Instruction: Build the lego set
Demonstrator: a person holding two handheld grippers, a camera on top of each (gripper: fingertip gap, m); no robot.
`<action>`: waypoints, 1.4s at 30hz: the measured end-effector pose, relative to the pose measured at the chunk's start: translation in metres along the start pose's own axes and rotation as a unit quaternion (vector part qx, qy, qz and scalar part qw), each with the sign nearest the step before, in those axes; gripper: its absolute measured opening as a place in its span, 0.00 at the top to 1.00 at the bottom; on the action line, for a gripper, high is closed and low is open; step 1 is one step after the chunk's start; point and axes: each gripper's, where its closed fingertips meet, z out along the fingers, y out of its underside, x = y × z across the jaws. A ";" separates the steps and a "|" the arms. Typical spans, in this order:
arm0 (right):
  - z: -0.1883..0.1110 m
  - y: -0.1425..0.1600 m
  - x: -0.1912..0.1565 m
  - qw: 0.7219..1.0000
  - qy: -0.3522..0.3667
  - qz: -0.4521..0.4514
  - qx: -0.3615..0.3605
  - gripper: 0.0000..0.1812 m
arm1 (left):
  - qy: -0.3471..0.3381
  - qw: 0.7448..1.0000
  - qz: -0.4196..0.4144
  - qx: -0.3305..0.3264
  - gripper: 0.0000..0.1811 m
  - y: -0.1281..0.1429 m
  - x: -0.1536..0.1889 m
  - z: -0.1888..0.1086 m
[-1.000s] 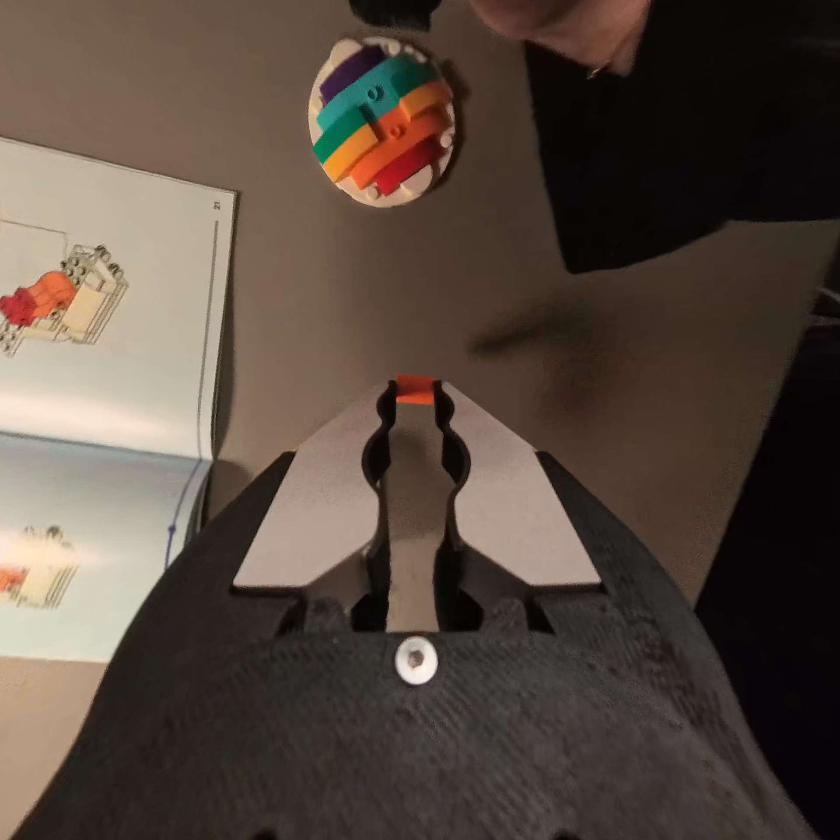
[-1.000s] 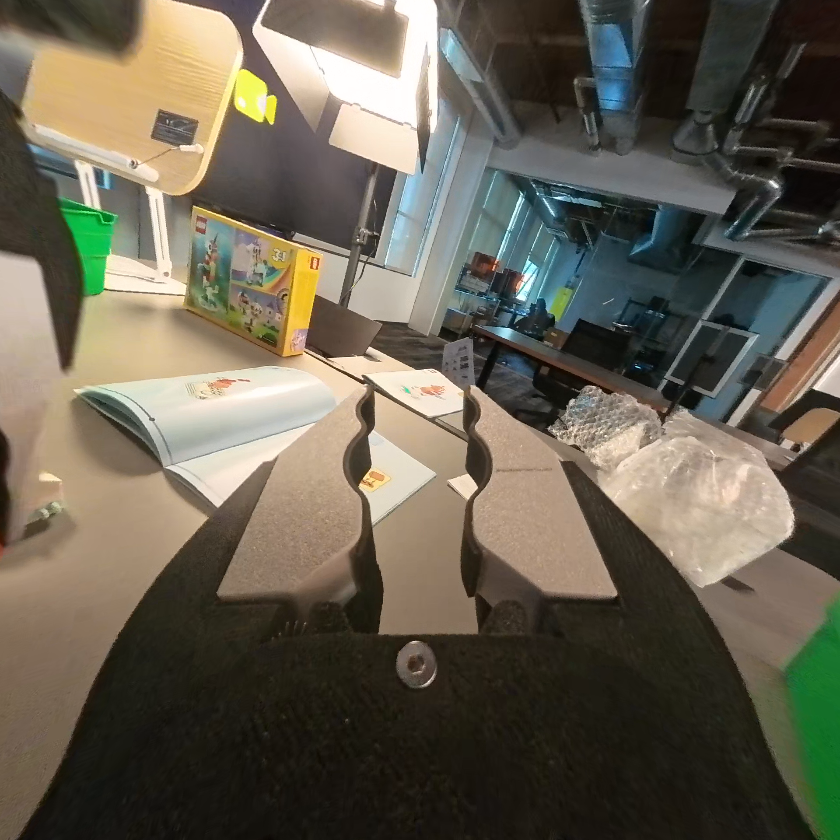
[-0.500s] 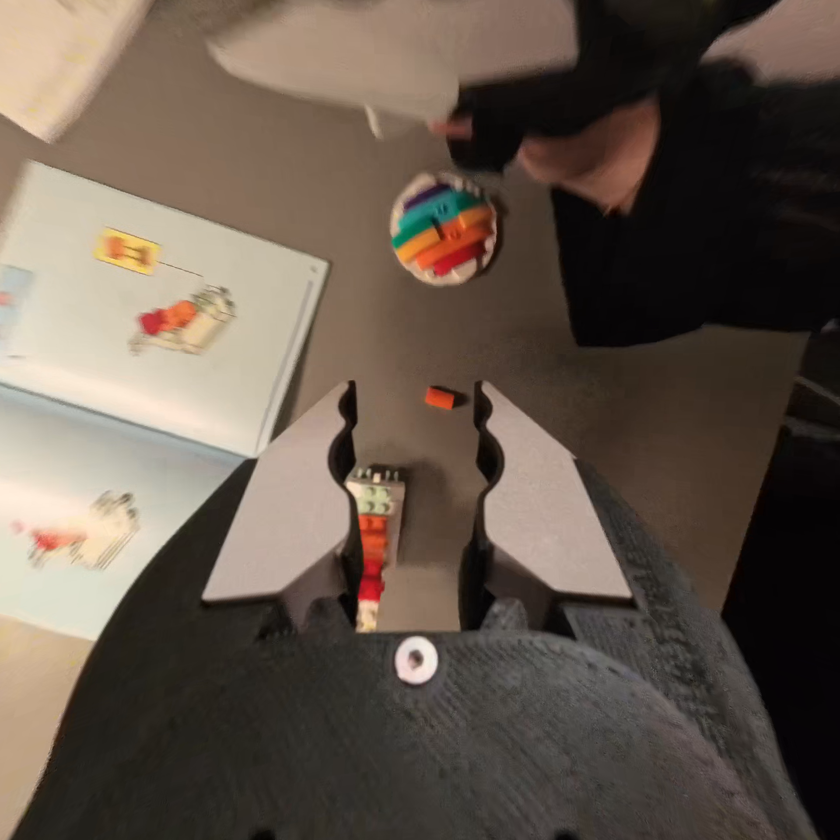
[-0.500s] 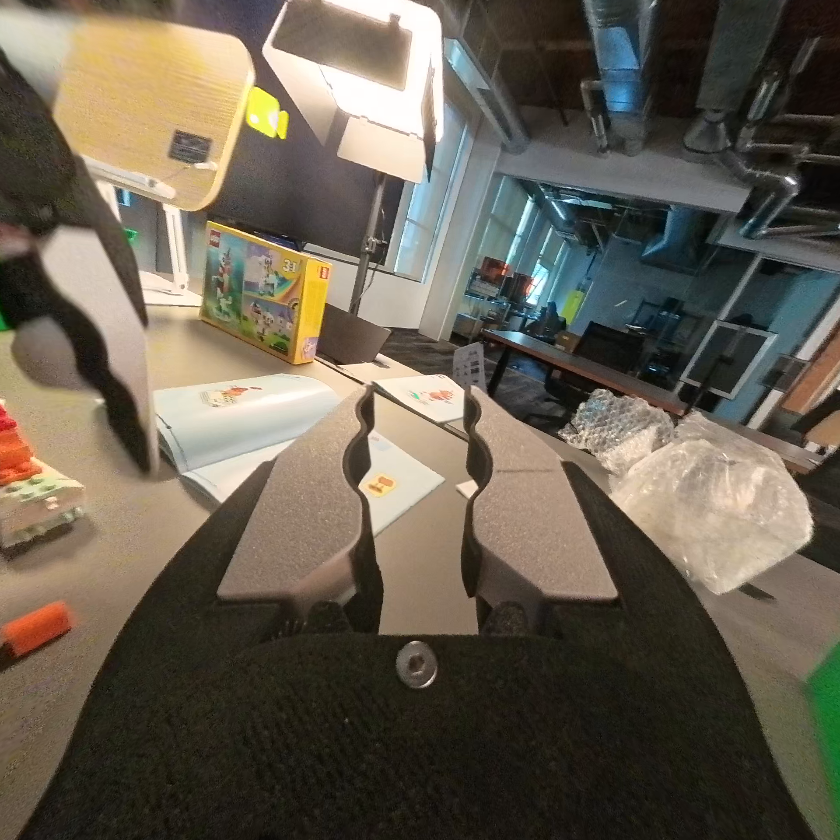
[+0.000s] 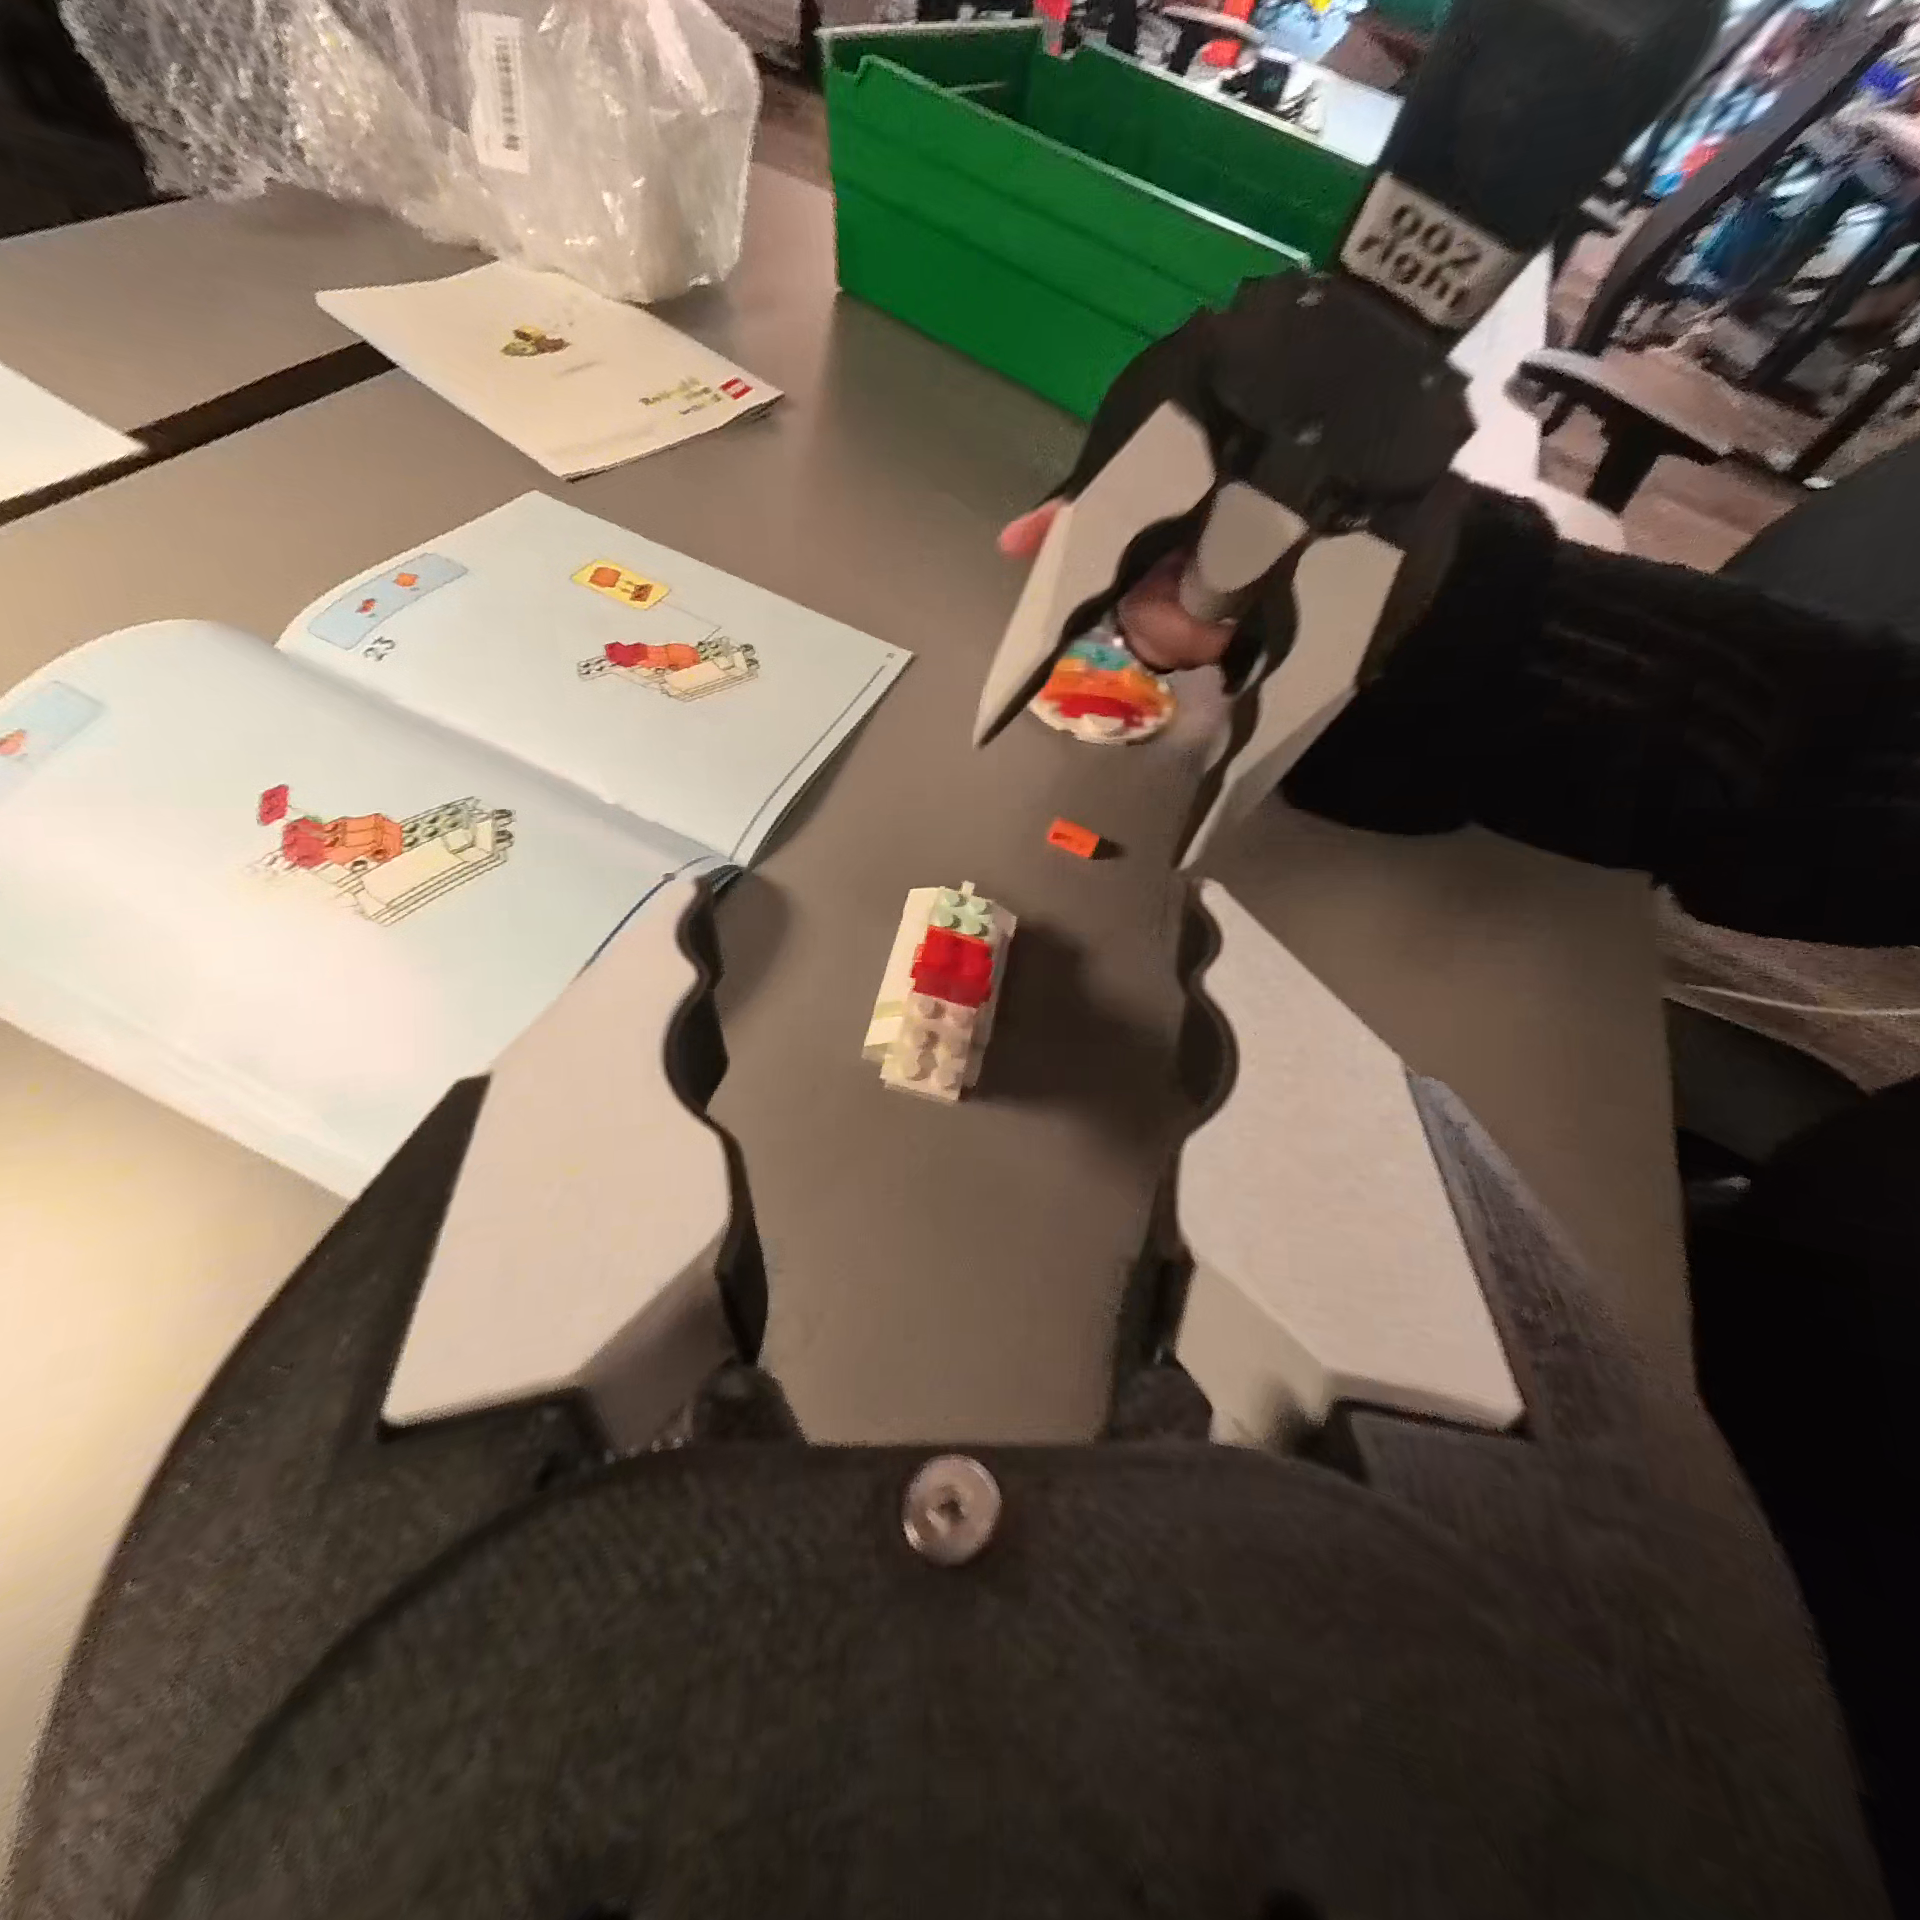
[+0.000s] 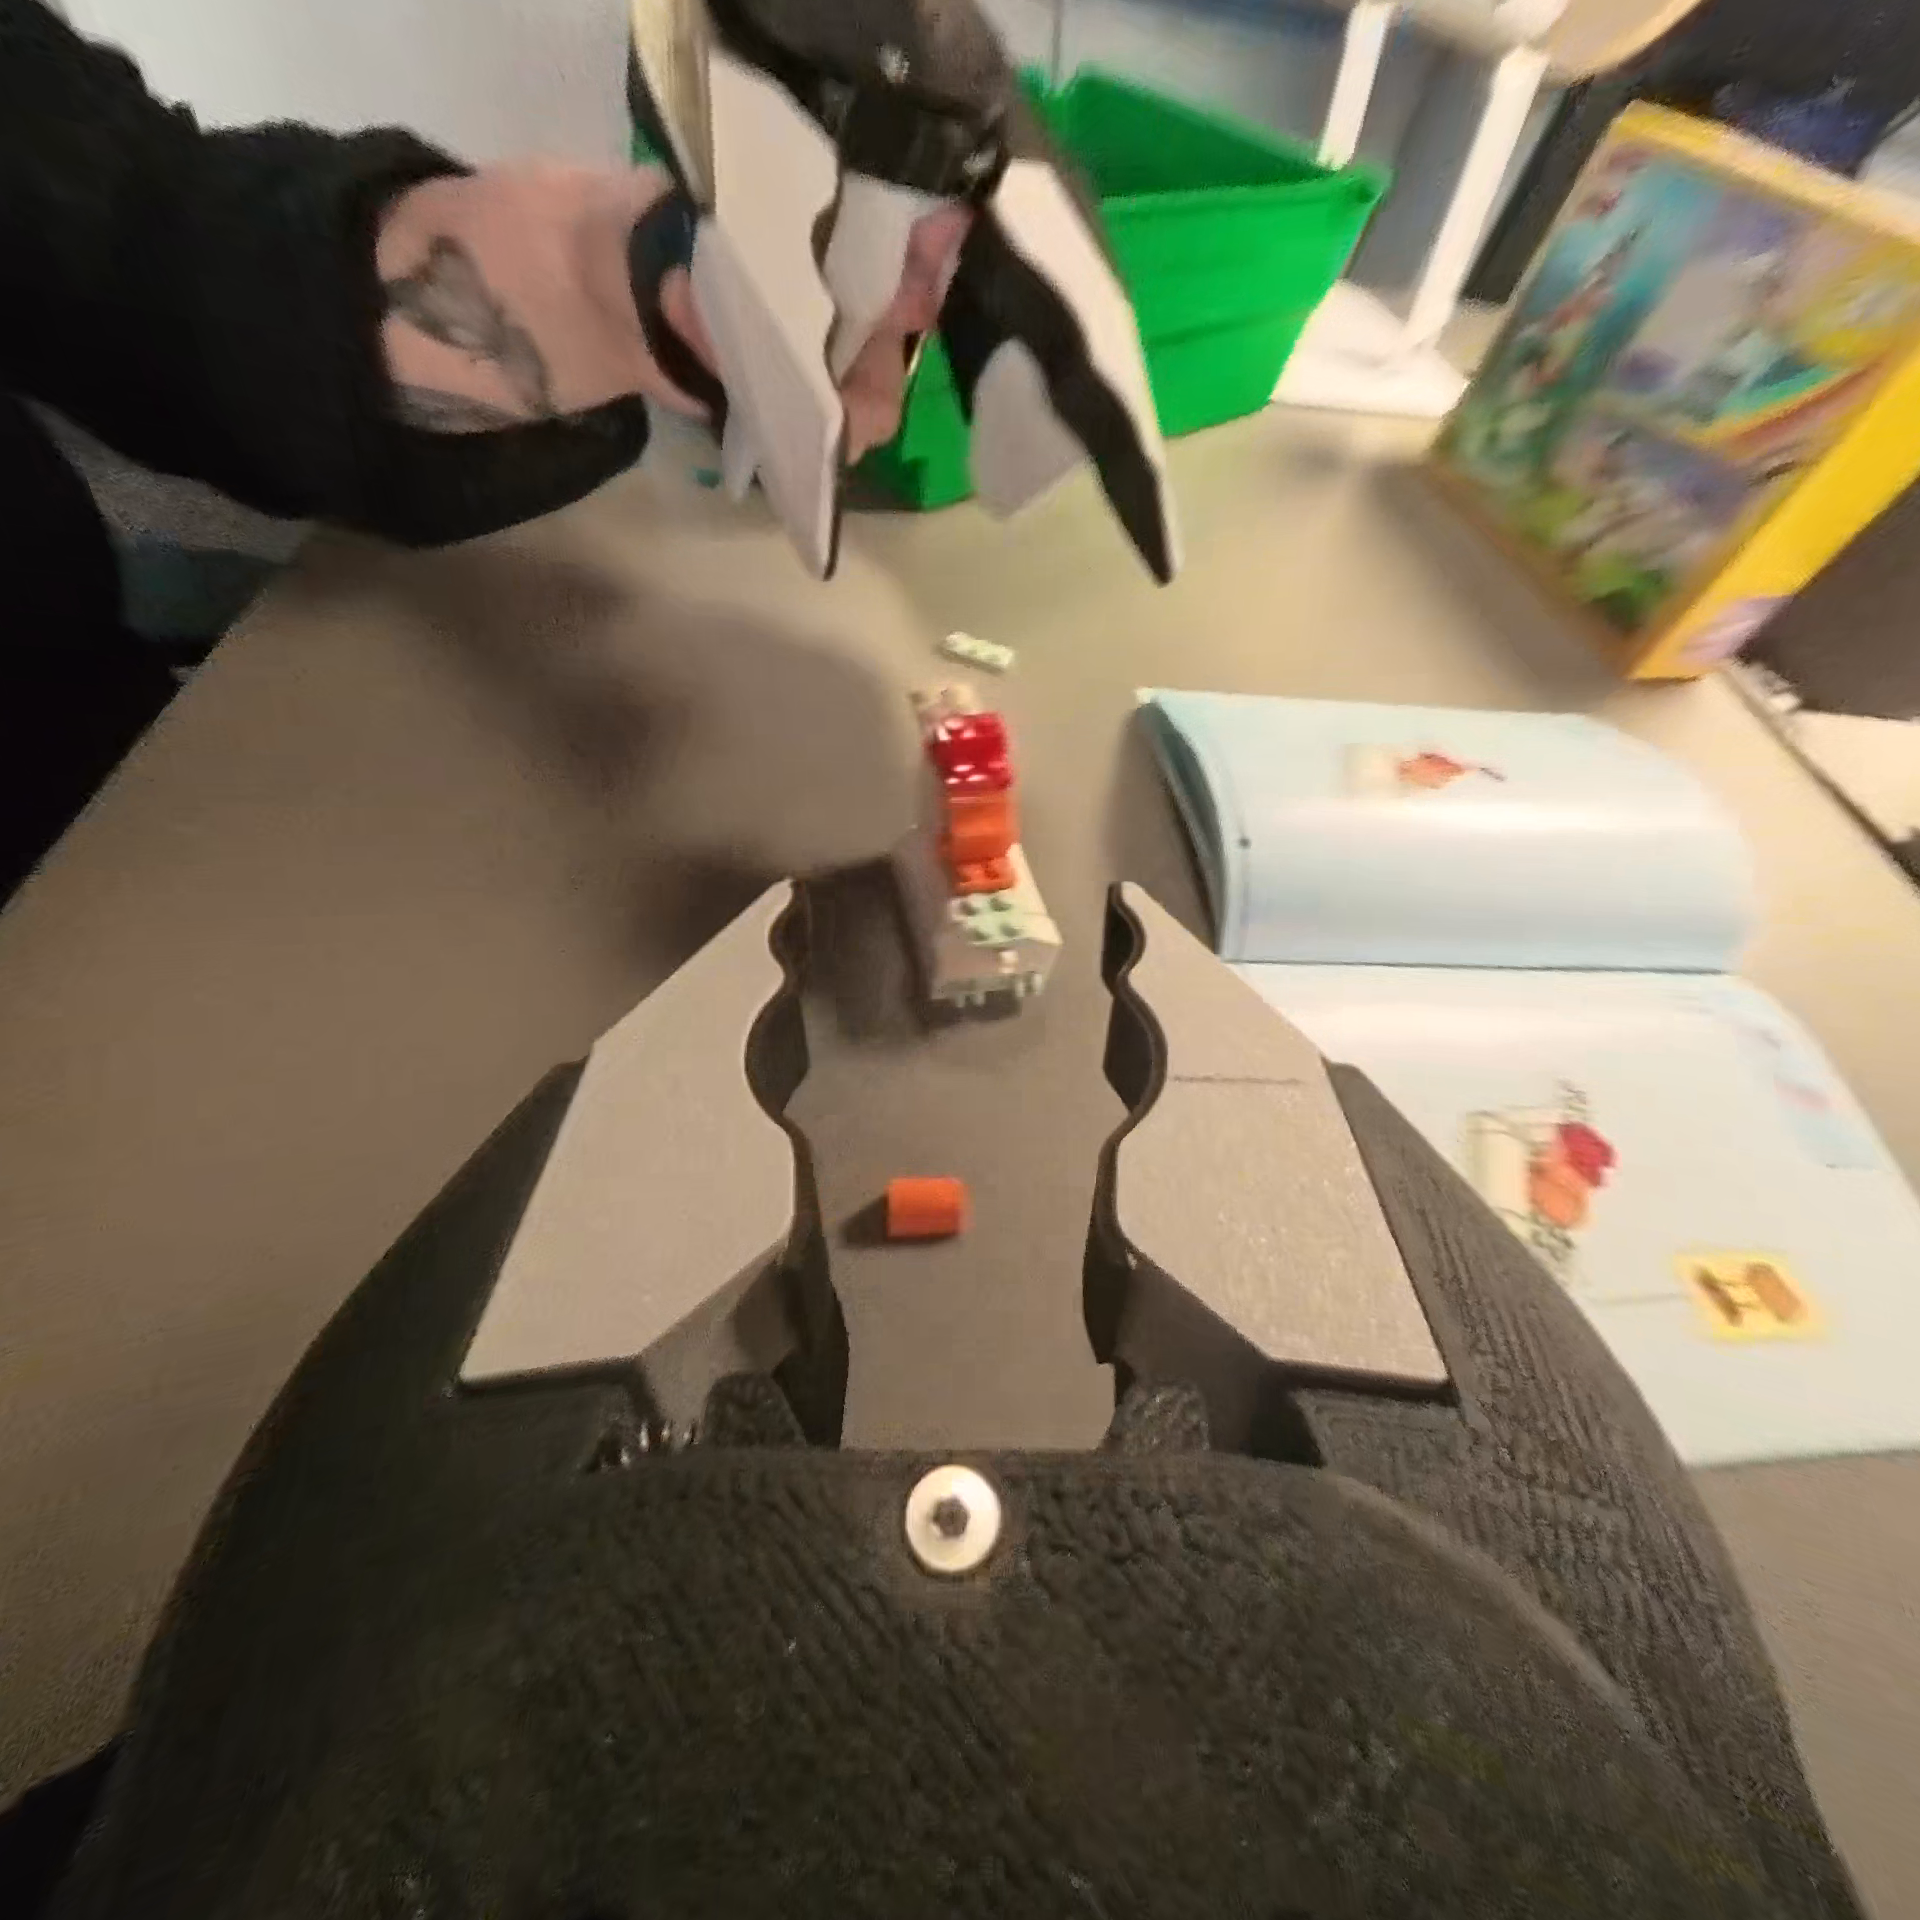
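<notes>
A matt grey table (image 5: 914,488) is seen under glossy plastic bricks (image 5: 940,987) and a small orange piece (image 6: 927,1208). Smooth, slightly shiny paper is shown by the open booklet (image 5: 416,790). Rough black textured plastic and matt grey fingers (image 6: 665,1174) are seen on the right gripper (image 6: 951,904). Crinkled clear plastic wrap (image 5: 468,114) and a glossy green bin (image 5: 1039,218) are seen behind.

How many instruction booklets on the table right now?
2 whole ones: the open booklet left of the white build, and a closed booklet behind it, by the plastic bag. A white sheet at the left edge may be a third.
</notes>
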 end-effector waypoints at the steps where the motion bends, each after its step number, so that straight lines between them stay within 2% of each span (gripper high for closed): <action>1: 0.006 0.002 -0.002 1.000 -0.005 -0.004 -0.018 0.69 | 0.010 1.000 0.000 0.003 0.51 -0.001 0.003 -0.001; 7: 0.033 0.019 0.004 0.993 -0.014 0.001 -0.117 0.67 | 0.011 0.999 0.034 0.011 0.48 0.000 0.002 -0.005; 12: 0.043 0.031 0.006 0.987 -0.036 0.029 -0.157 0.67 | 0.003 0.999 0.031 -0.012 0.47 0.010 -0.009 -0.003; 17: 0.052 0.037 0.010 0.984 -0.037 0.018 -0.175 0.79 | 0.019 1.000 0.014 0.009 0.48 0.006 -0.015 -0.010; 20: 0.052 0.037 0.010 0.983 -0.037 0.028 -0.178 0.81 | 0.035 0.999 0.002 0.023 0.48 0.003 -0.013 -0.012; 22: 0.050 0.035 0.012 0.985 -0.030 0.034 -0.165 0.81 | 0.047 0.998 -0.010 0.033 0.48 0.002 -0.012 -0.012; 28: 0.030 0.006 0.015 0.996 -0.013 0.060 -0.059 0.82 | 0.034 0.996 -0.057 0.056 0.48 0.003 -0.027 -0.011; 31: 0.017 -0.015 0.013 0.998 -0.014 0.058 0.009 0.82 | 0.069 0.993 -0.069 0.069 0.47 0.001 -0.019 -0.009; 34: 0.010 -0.037 0.002 0.994 -0.047 0.063 0.074 0.82 | 0.126 0.987 -0.067 0.073 0.49 0.001 0.002 -0.003; 37: 0.013 -0.043 -0.007 0.994 -0.062 0.054 0.077 0.82 | 0.176 0.982 -0.041 0.058 0.60 0.004 0.028 0.003; 42: 0.023 -0.039 -0.016 0.995 -0.071 0.041 0.061 0.82 | 0.196 0.980 -0.018 0.030 0.69 0.014 0.044 0.012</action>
